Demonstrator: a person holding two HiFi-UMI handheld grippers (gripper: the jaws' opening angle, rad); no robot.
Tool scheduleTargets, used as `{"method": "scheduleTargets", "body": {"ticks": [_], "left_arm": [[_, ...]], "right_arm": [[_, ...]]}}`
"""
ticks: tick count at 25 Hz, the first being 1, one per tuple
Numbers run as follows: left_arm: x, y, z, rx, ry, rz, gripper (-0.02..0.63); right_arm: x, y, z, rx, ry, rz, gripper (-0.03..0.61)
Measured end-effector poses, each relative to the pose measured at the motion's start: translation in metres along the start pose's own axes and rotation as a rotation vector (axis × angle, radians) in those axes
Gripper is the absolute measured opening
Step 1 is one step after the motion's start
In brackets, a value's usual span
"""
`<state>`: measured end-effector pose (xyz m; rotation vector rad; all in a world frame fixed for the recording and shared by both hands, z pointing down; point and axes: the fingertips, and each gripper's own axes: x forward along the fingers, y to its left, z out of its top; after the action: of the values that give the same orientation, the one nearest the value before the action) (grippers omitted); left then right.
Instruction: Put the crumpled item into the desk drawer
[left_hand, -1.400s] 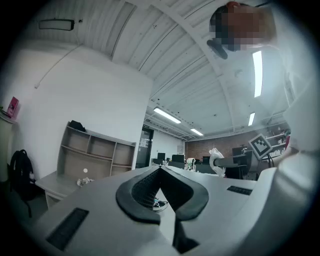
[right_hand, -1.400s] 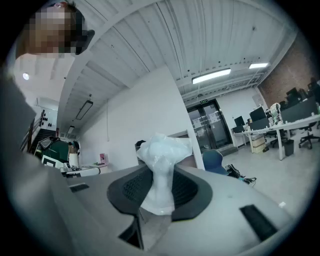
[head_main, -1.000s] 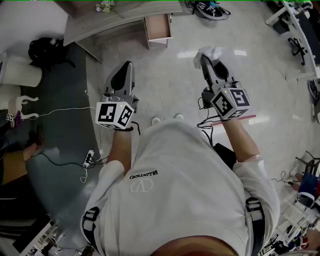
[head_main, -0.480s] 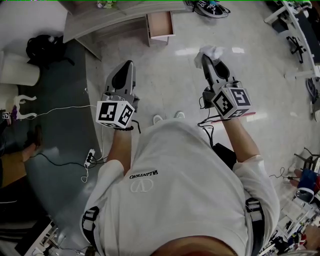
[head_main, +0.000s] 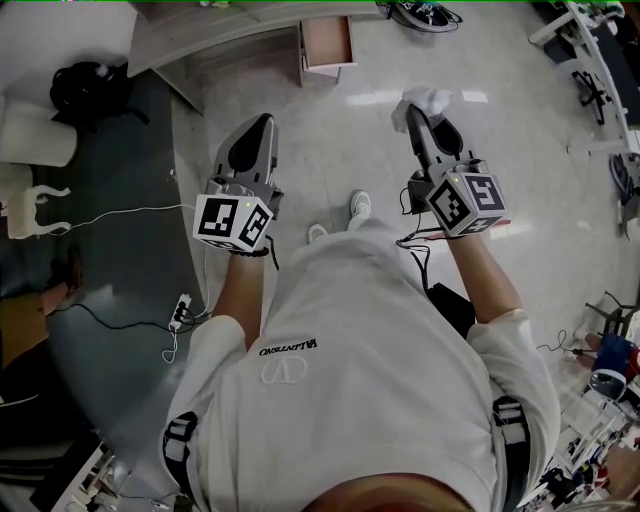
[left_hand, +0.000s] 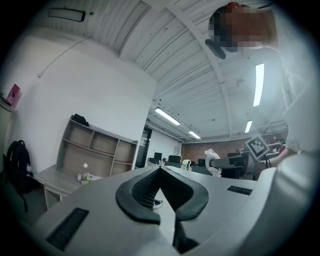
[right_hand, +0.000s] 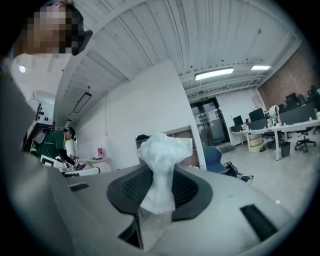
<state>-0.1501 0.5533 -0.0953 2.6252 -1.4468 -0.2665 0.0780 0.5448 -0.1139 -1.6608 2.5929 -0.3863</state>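
White crumpled item (right_hand: 160, 150): we found it pinched upright between the partly closed jaws of the right gripper (head_main: 414, 110), its puffed top standing above the pads, held over the floor (head_main: 340, 140), well apart from the open desk drawer (head_main: 328, 42). Left gripper (left_hand: 160, 169): jaws together, empty.
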Motion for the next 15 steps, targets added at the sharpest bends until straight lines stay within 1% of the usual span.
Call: {"method": "scheduleTargets", "body": {"ticks": [7, 15], "left_arm": [[0.01, 0.001, -0.005, -0.017, -0.002, -0.001, 0.002], [0.04, 0.003, -0.009, -0.003, 0.011, 0.006, 0.002]], "right_arm": [[0.008, 0.001, -0.002, -0.012, 0.009, 0.017, 0.104], [0.03, -0.024, -0.002, 0.011, 0.01, 0.029, 0.103]]}}
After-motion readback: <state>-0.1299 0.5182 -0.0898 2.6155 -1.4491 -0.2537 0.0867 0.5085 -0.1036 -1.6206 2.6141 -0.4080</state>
